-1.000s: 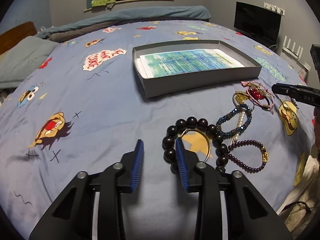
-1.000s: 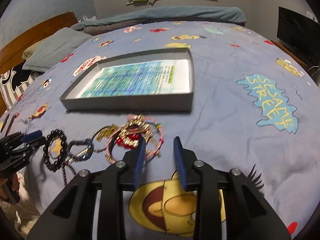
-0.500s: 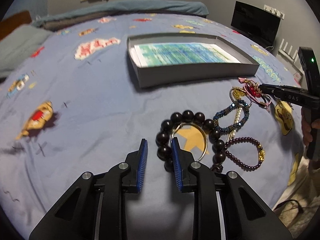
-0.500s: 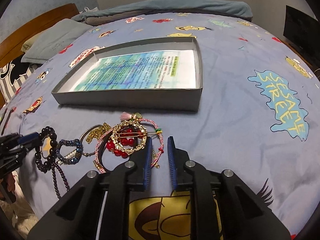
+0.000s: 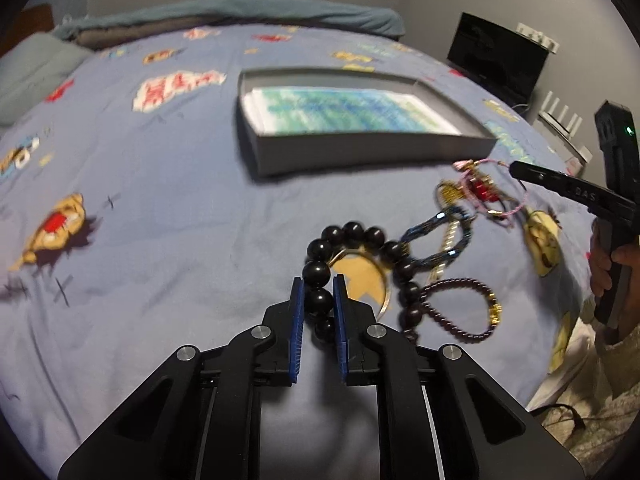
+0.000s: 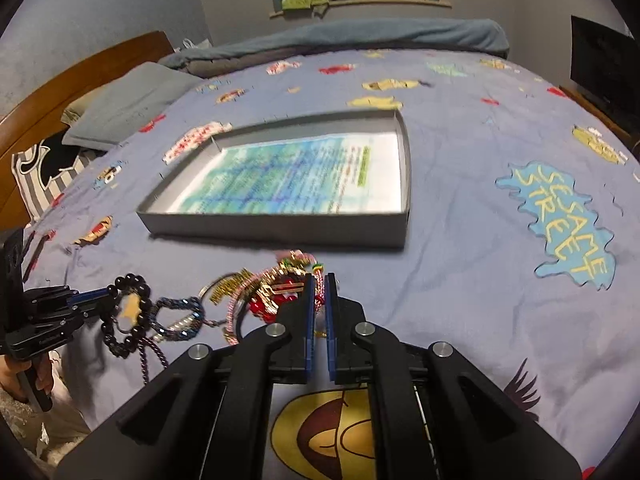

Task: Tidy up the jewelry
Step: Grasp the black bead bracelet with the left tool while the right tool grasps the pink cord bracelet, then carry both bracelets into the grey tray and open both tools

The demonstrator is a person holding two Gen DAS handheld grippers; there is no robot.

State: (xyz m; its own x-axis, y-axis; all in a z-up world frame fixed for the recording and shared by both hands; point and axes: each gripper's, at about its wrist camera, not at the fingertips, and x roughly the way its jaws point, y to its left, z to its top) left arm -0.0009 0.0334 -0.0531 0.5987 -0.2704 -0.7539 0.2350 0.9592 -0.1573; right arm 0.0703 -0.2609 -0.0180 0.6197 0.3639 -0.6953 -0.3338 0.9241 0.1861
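Observation:
A pile of bracelets lies on the blue bedspread in front of a shallow grey box (image 5: 360, 148) lined with printed paper. My left gripper (image 5: 318, 288) is shut on the black bead bracelet (image 5: 352, 234), which lies beside a blue beaded bracelet (image 5: 436, 240) and a dark purple bead bracelet (image 5: 460, 308). My right gripper (image 6: 319, 284) is shut on the pink cord bracelet (image 6: 280, 284) with red and gold charms; it also shows in the left wrist view (image 5: 486, 190). The grey box (image 6: 288, 224) stands just beyond it.
The bed carries a grey pillow (image 6: 128, 108) and a rolled blue blanket (image 6: 352, 36) at the far end. A wooden headboard (image 6: 80, 76) is on the left. A black monitor (image 5: 496, 64) stands beside the bed. The bed edge is close below the jewelry.
Both grippers moved forward and closed: the left onto the black bead bracelet, the right onto the pink cord bracelet. The pink bracelet has shifted slightly.

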